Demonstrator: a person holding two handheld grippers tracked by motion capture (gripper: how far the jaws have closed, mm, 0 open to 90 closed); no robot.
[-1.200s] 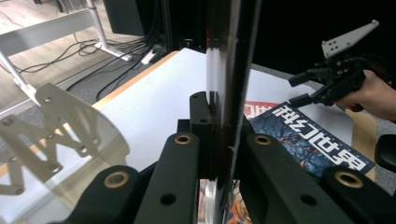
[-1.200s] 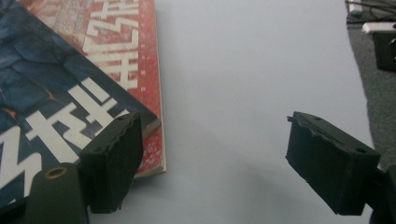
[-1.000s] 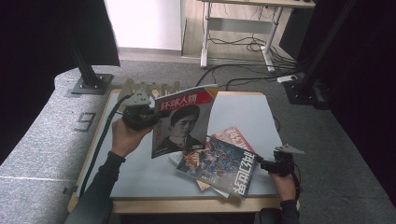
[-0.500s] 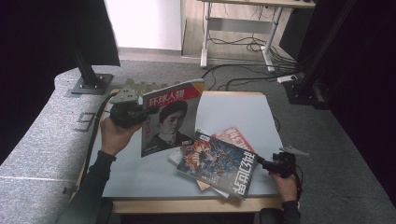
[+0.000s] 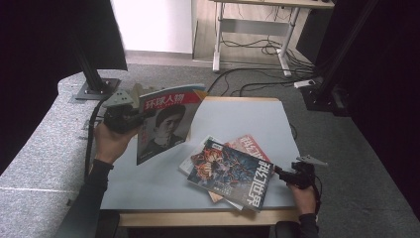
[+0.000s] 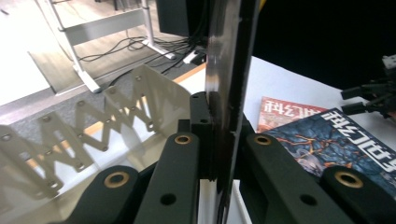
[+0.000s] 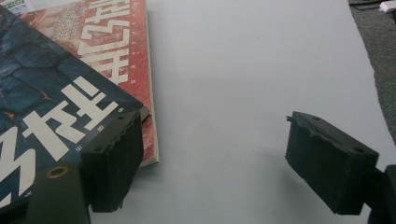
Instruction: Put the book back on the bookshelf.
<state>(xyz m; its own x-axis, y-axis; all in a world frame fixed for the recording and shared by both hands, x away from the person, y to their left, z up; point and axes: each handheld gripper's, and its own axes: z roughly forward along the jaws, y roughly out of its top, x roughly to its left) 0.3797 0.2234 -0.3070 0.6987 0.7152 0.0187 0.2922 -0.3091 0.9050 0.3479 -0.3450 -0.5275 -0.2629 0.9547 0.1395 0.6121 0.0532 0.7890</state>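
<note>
**Portrait magazine lifted at the table's left edge**

We hold the portrait magazine upright and off the table, above its left side, pinched by its spine edge so the cover hangs free; in the left gripper view its edge stands between the jaws. Our left gripper is clamped on it. A white zigzag rack stands just beside it, seemingly where it belongs. The stacked magazines lie flat near the front right. Our right gripper rests beside their corner, jaws apart, gripping nothing. The table's far half is bare, giving room to swing.
</note>
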